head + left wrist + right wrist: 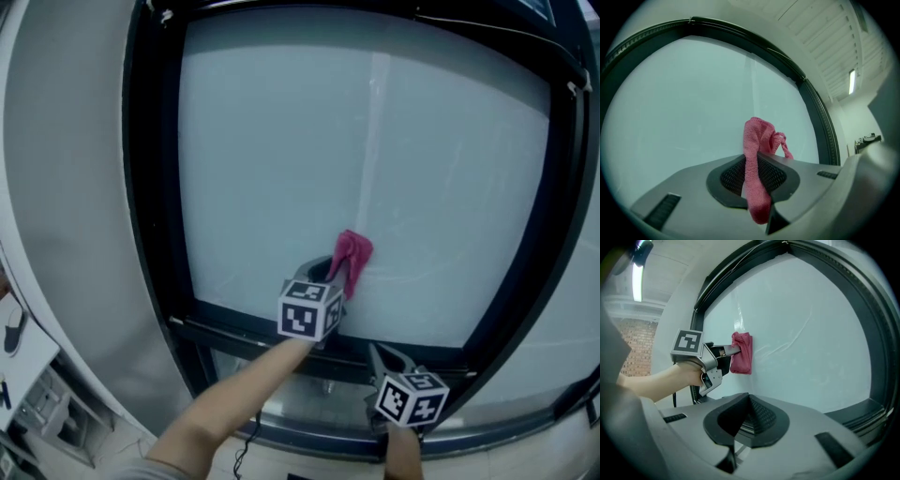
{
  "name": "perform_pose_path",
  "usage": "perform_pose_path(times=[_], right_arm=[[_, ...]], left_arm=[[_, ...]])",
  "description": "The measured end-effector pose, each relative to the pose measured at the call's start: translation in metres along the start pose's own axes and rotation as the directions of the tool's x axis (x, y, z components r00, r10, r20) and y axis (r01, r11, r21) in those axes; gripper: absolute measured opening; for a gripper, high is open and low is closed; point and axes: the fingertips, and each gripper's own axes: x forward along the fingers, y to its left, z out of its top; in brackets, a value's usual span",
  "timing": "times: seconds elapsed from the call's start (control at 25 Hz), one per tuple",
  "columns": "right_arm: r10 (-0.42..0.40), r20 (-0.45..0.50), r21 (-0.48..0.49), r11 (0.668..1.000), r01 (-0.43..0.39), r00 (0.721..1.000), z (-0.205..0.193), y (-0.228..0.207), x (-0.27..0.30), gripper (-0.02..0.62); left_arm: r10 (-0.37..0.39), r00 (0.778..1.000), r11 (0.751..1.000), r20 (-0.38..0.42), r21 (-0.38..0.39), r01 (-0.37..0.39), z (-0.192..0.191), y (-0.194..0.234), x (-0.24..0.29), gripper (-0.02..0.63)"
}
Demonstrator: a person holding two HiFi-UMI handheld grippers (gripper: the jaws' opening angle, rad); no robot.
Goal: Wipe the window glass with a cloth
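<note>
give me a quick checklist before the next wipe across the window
1. Grip on the cloth: ok, the left tongs are shut on it.
2. Contact with the glass: ok, the cloth looks pressed against it.
3. Path clear of the right tongs: ok, they are shut, empty and low by the bottom frame.
4. Surface clean: not ok, streaks show beside the cloth.
5. Dampness of the cloth: cannot tell.

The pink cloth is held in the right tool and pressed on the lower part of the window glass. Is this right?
Not quite: the left tool holds the pink cloth on the lower window glass, as the left gripper view shows.
</note>
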Motion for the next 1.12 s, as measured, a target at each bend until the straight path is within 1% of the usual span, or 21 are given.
perform_pose_path(times=[0.24, 0.44, 0.64, 0.8, 0.96, 1.12], right_arm=[[0.045, -0.017, -0.005, 0.999, -0.045, 0.999, -0.002, 0.033, 0.028, -0.011], [0.091, -0.033, -0.013, 0.996, -0.092, 0.995, -0.005, 0.064, 0.052, -0.011], [0.138, -0.049, -0.024, 0.990, -0.140, 0.989, -0.007, 0.090, 0.077, -0.011], [0.186, -0.064, -0.030, 0.982, -0.188, 0.981, -0.008, 0.109, 0.096, -0.011], [0.220, -0.073, -0.034, 0.974, -0.223, 0.973, -0.011, 0.125, 0.110, -0.011], [0.247, -0.073, -0.039, 0.967, -0.251, 0.966, -0.008, 0.134, 0.118, -0.011]], left_arm=[[0.070, 0.998, 0.997, 0.000, -0.010, -0.070, 0.003, 0.057, -0.026, 0.057], [0.117, 0.993, 0.993, 0.002, -0.015, -0.117, 0.006, 0.097, -0.047, 0.057], [0.193, 0.981, 0.981, 0.008, -0.011, -0.193, 0.007, 0.145, -0.069, 0.057], [0.279, 0.960, 0.960, -0.003, -0.022, -0.279, 0.010, 0.184, -0.089, 0.057], [0.394, 0.919, 0.919, -0.014, -0.024, -0.394, 0.009, 0.223, -0.113, 0.057], [0.464, 0.886, 0.885, -0.021, -0.025, -0.464, 0.008, 0.249, -0.127, 0.057]])
